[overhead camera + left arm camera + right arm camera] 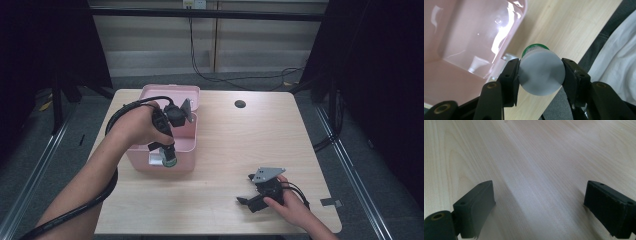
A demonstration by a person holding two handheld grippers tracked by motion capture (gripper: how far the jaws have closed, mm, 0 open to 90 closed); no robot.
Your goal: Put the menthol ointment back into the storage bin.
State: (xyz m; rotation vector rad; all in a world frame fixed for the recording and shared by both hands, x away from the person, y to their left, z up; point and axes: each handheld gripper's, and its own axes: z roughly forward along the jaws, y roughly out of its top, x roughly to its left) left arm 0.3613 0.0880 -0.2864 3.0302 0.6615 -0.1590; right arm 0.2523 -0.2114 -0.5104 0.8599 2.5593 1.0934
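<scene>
Nearest the camera, the right gripper [243, 189] lies low on the wooden bench [235, 135] in a person's hand, its fingers [475, 205] spread wide with nothing but bare wood between them. Farther back on the left side, the left gripper [169, 161] points downward, its fingers [510, 77] clamped on either side of a small white bottle [541, 72] with a green cap. That bottle hangs at the near wall of an open pink box [185, 145], just above the bench.
</scene>
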